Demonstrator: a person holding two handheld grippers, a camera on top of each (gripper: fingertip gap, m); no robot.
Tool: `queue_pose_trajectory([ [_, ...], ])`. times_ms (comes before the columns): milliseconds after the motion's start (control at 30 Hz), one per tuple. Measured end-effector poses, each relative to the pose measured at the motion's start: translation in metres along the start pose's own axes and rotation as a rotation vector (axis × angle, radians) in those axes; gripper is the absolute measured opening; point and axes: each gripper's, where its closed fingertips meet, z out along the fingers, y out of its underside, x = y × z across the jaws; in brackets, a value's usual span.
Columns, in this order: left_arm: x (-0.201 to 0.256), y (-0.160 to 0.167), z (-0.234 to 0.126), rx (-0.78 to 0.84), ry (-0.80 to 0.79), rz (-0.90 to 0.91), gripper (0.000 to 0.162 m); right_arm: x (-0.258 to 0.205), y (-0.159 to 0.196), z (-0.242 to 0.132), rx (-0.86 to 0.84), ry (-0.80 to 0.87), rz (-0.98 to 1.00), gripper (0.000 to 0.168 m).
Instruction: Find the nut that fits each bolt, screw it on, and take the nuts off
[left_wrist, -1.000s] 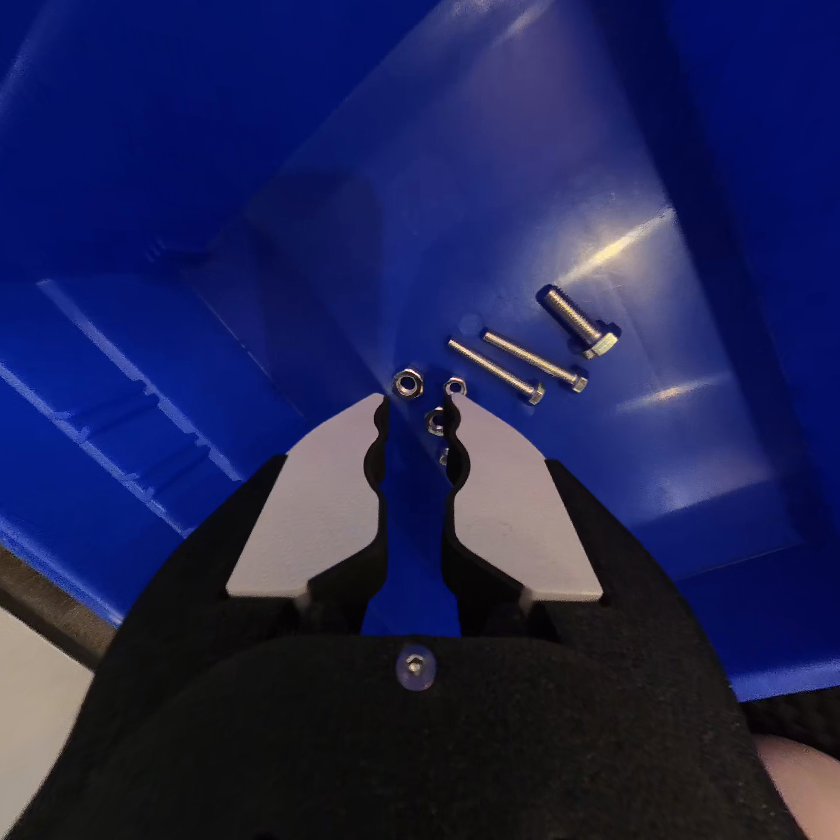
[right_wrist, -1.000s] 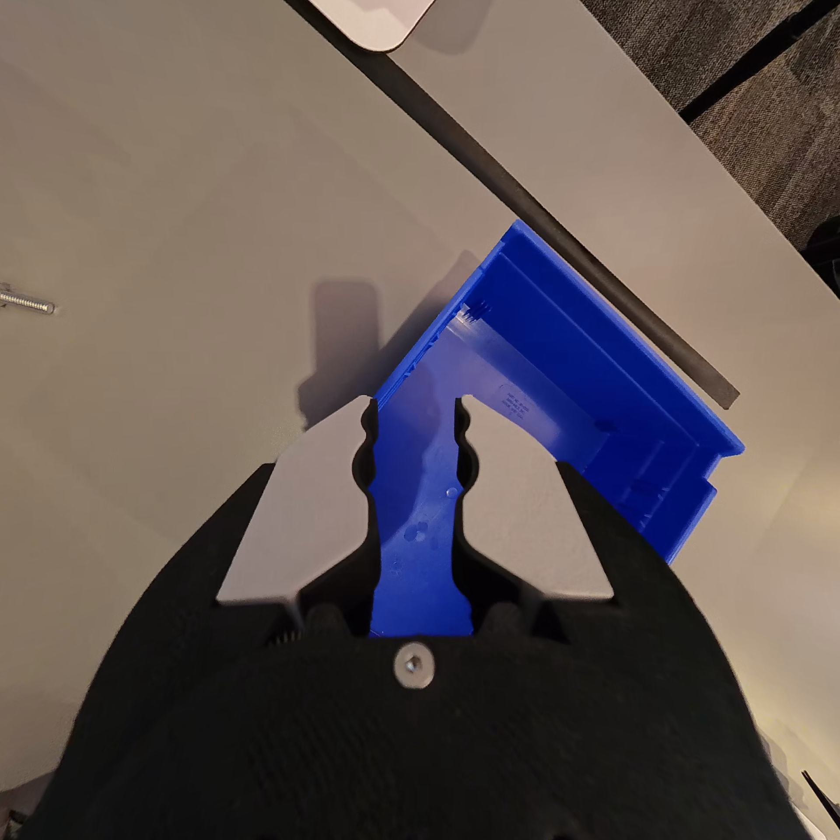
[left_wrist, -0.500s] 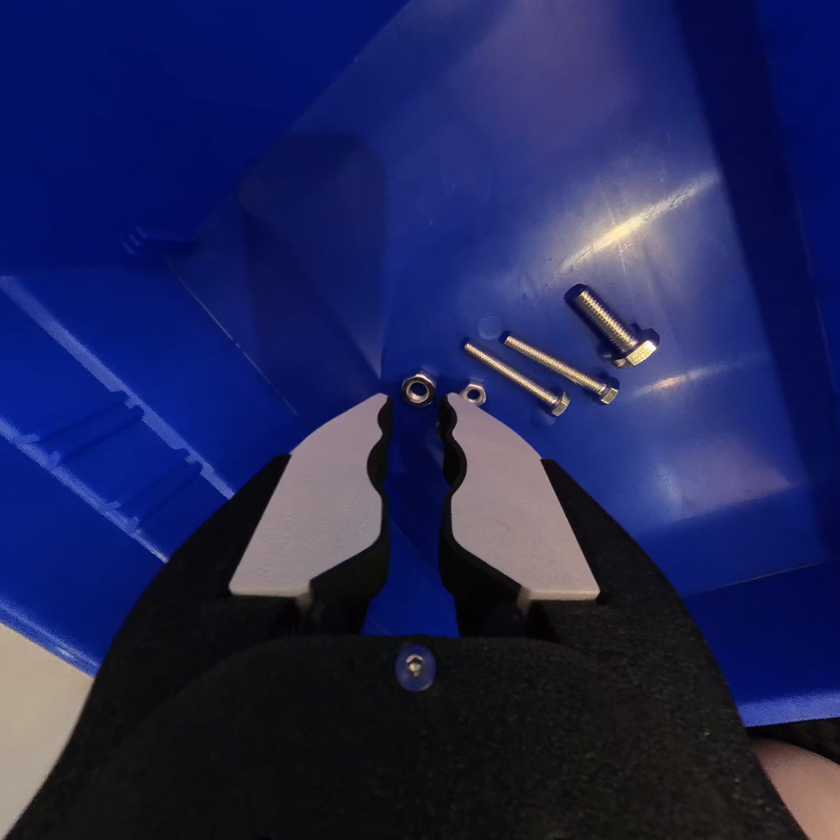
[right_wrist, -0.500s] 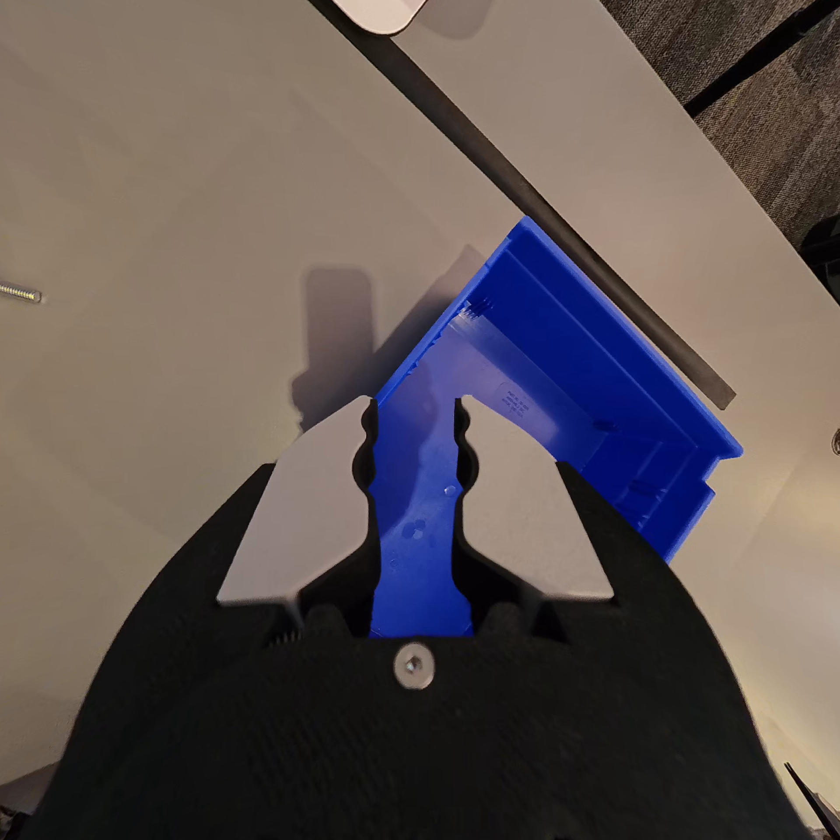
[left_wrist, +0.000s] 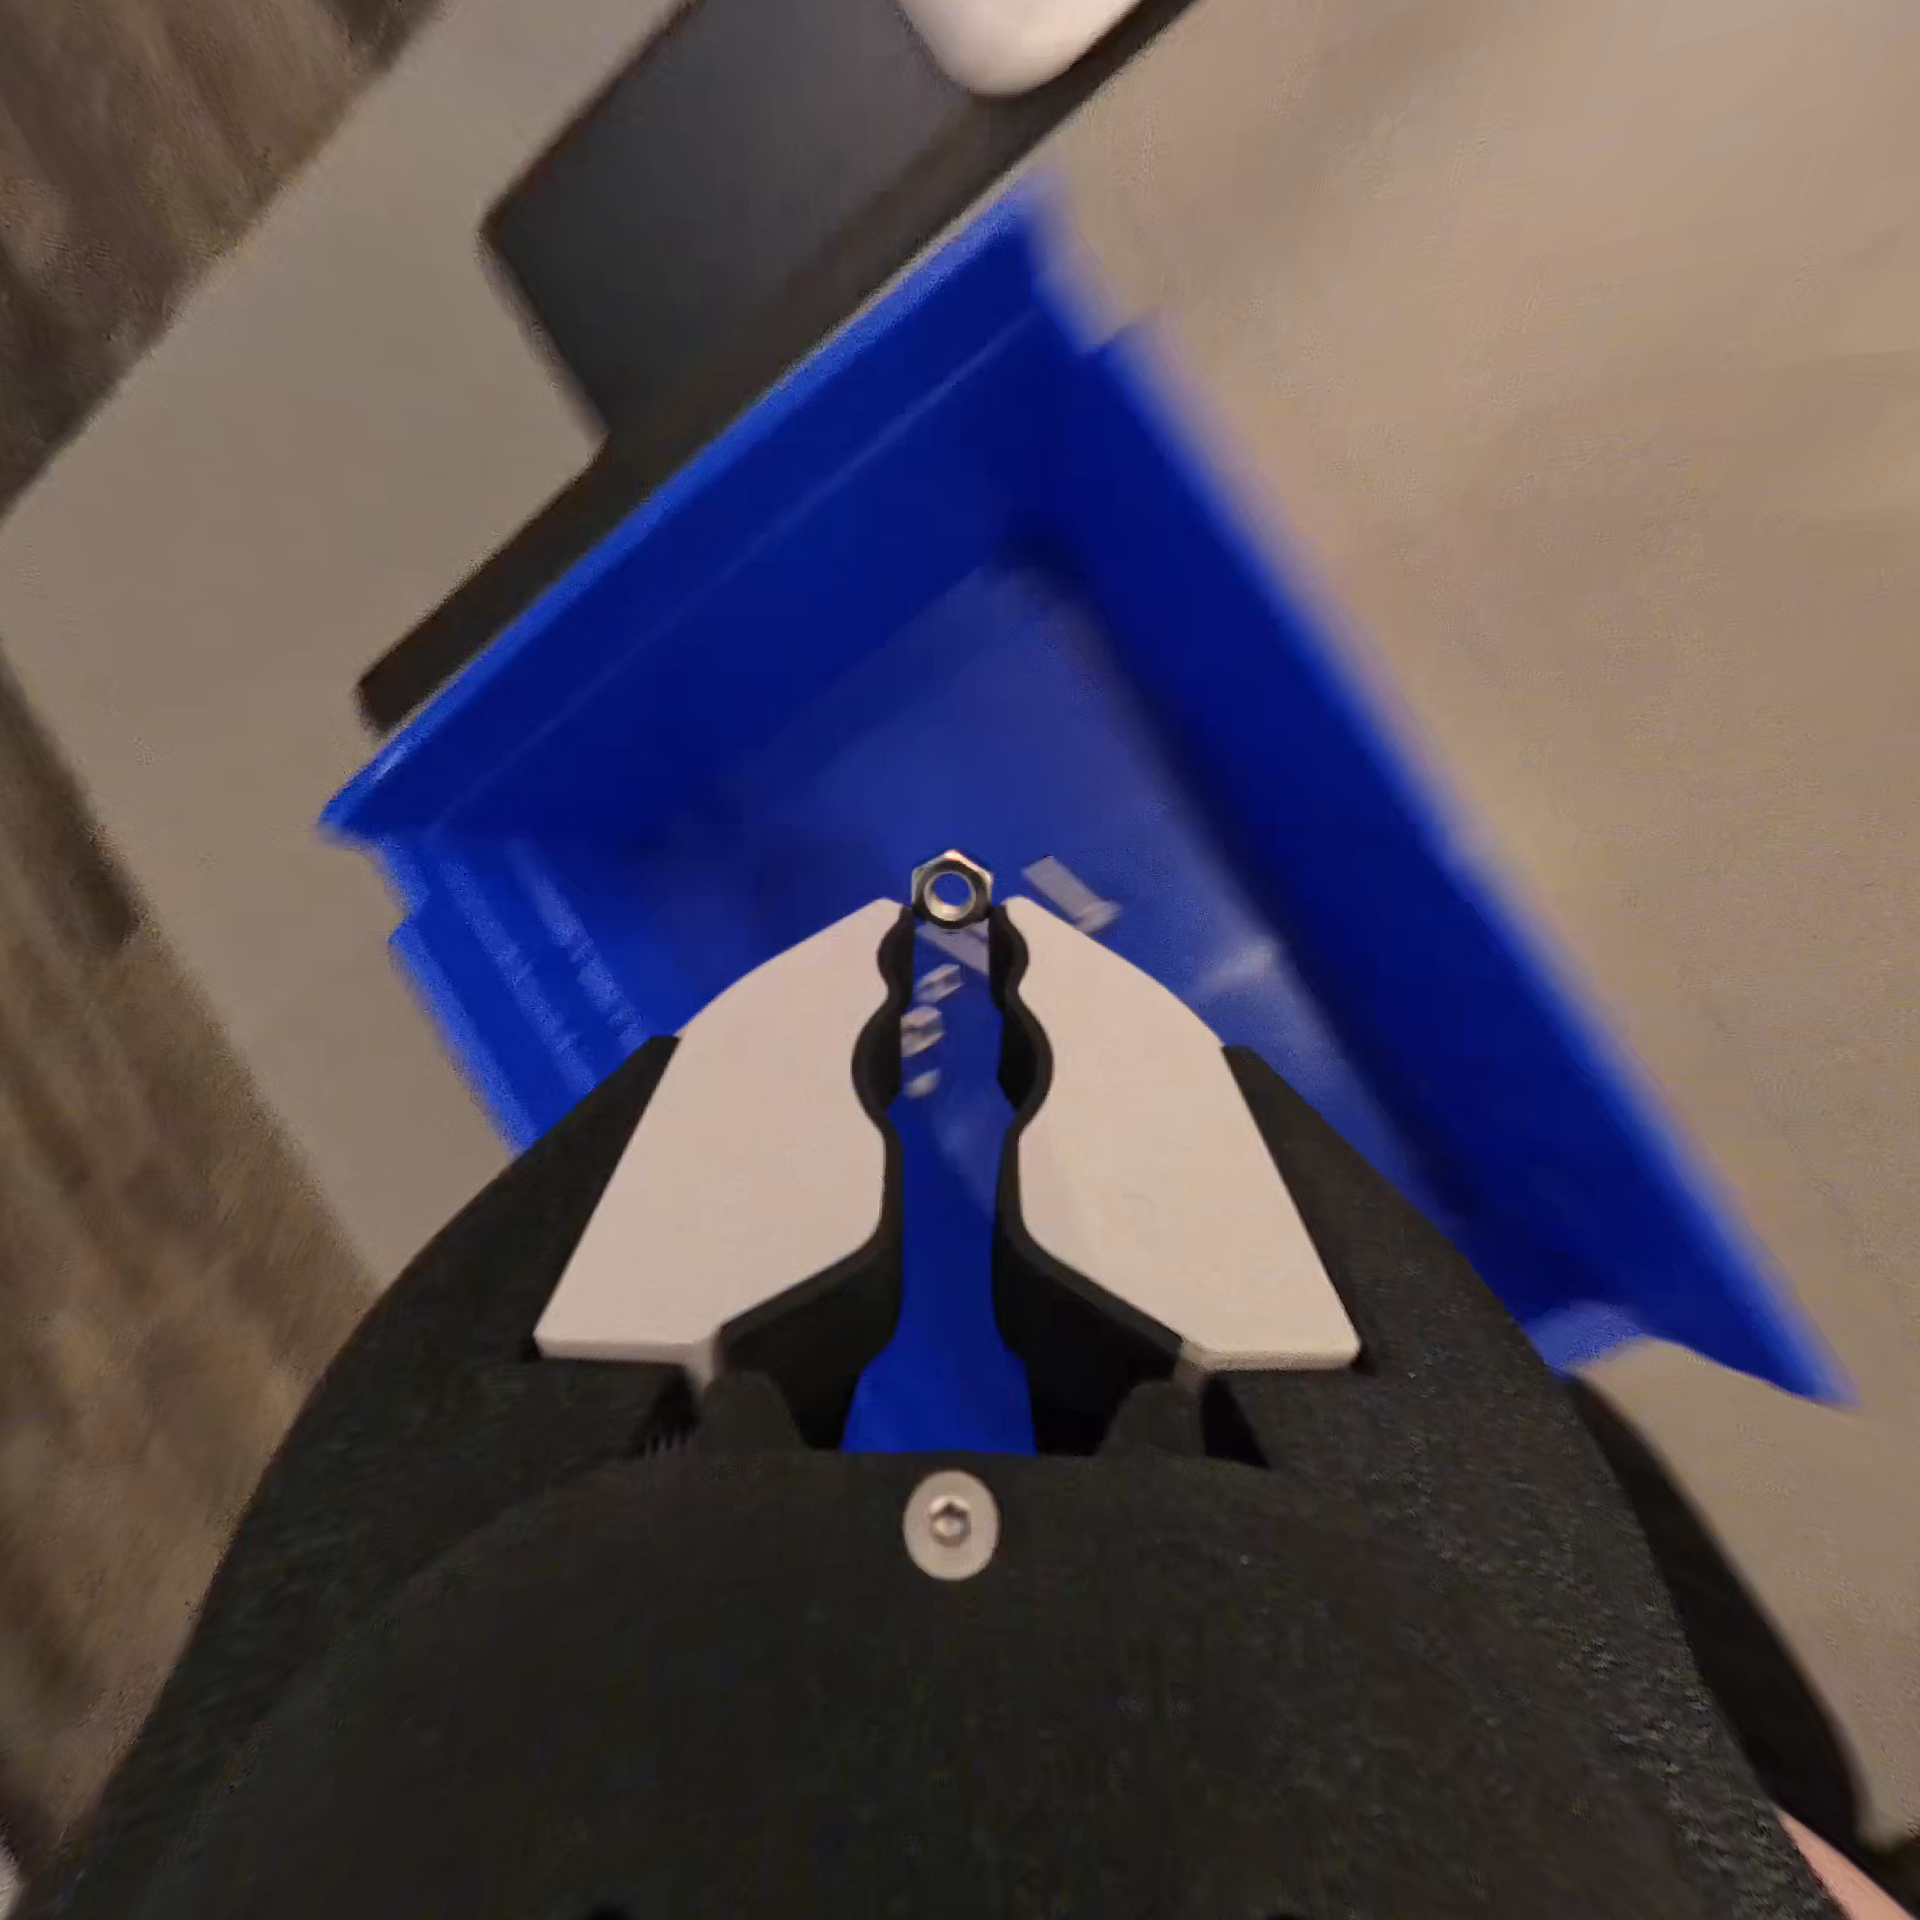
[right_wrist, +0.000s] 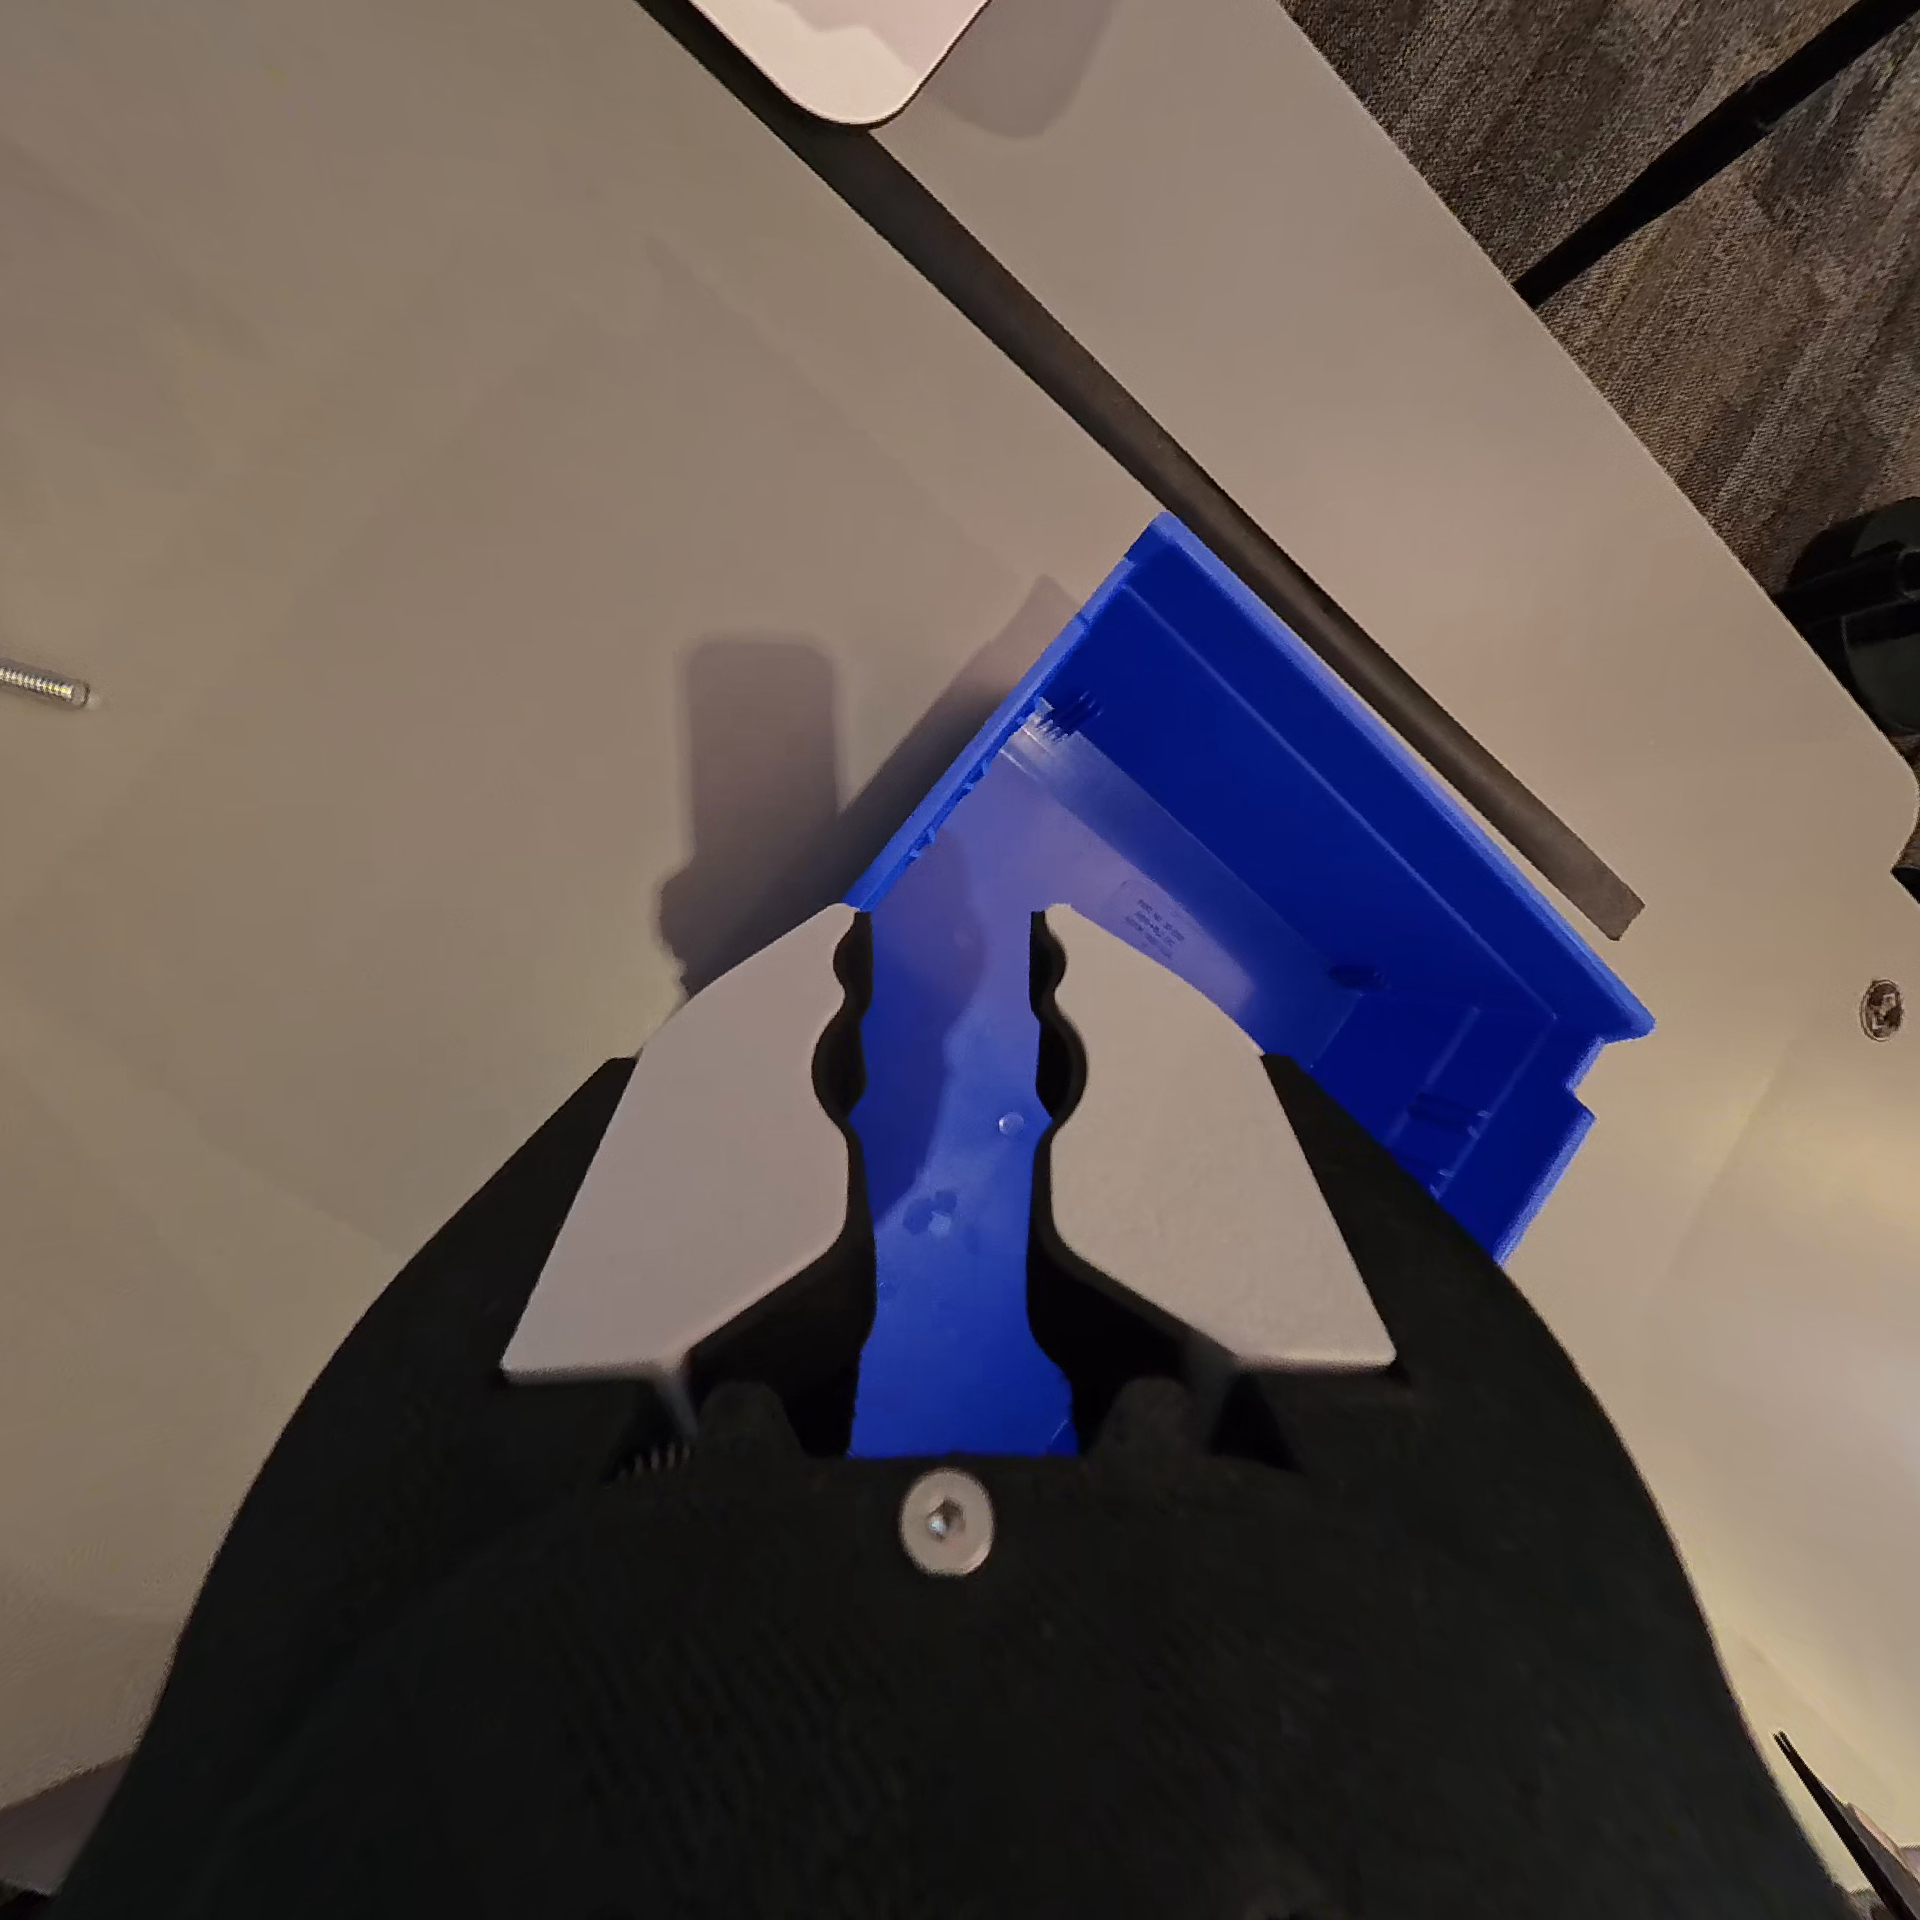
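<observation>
In the left wrist view my left gripper (left_wrist: 951, 906) is shut on a small silver hex nut (left_wrist: 950, 889), pinched at the fingertips and held above a blue bin (left_wrist: 790, 665). Blurred bolts (left_wrist: 1070, 894) and small nuts lie on the bin floor below. In the right wrist view my right gripper (right_wrist: 943, 914) is open and empty, hovering over a blue bin (right_wrist: 1299, 810) whose visible floor shows no parts. The threaded end of a bolt (right_wrist: 47, 688) lies on the table at the far left edge.
The bins sit on a beige table (right_wrist: 416, 416) with a dark seam strip (right_wrist: 1143, 457) running diagonally behind. A white rounded object (right_wrist: 842, 52) lies at the top. A small round fitting (right_wrist: 1881, 1008) sits in the table at right. Carpet floor (right_wrist: 1714, 208) lies beyond. The bolt (right_wrist: 47, 688) lies around 25 cm away from my right fingertips.
My left gripper closed on a hex nut from the bin floor and lifted it up and back, so the whole bin now shows. The right gripper has barely moved.
</observation>
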Motion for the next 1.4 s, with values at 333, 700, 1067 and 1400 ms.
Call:
queue_pose_trajectory([
  [333,0.175,-0.058,-0.054,0.221,0.354,0.352,0.013,-0.084,-0.025,-0.006,0.170,-0.354,-0.342,0.028],
  [700,0.138,-0.046,-0.079,0.262,0.311,0.240,0.014,-0.233,-0.040,0.030,0.253,-0.704,-0.718,0.022],
  [1067,0.131,-0.038,-0.100,0.306,0.288,0.243,0.014,-0.254,-0.023,0.087,0.059,-0.508,-0.800,0.017],
  [1400,0.130,-0.034,-0.095,0.271,0.286,0.251,0.014,-0.263,-0.014,0.104,0.010,-0.553,-0.764,0.009],
])
